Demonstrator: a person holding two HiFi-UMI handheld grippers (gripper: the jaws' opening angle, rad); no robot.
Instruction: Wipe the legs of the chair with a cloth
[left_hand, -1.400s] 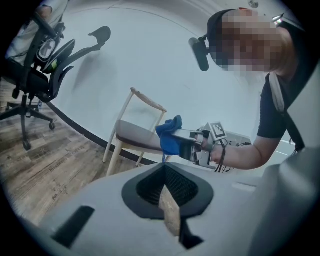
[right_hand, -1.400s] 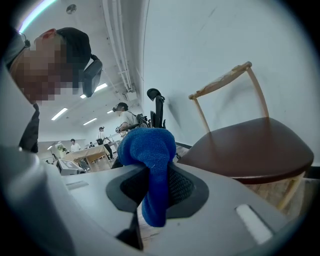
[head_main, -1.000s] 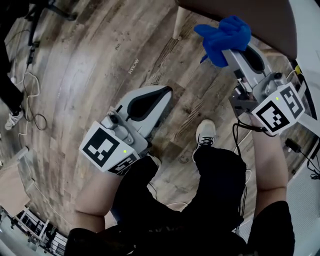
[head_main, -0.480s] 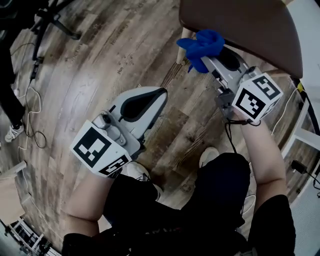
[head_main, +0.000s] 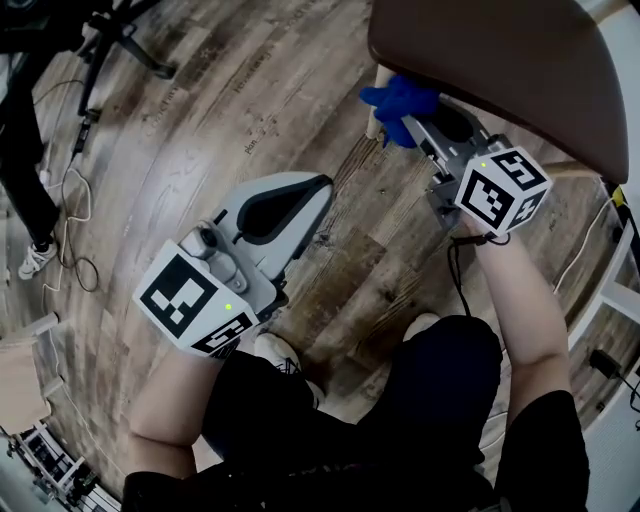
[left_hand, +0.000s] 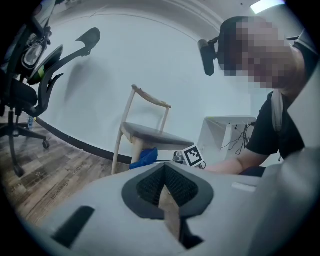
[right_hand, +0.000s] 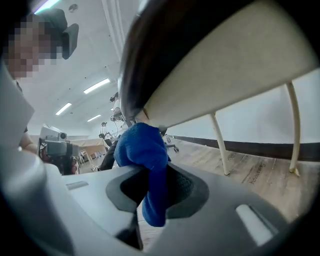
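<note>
Wood-plank floor fills the head view, w/ a brown-seated chair at top right. Our right gripper is clamped on a bunched blue cloth. The cloth sits just under the chair's seat edge, against or v. near the top of its pale front leg; we can't confirm contact. Our left gripper hangs well short of the chair, jaws together, nothing in them. We judge wiping is only at its start: most of this leg & the other legs are left to do.
</note>
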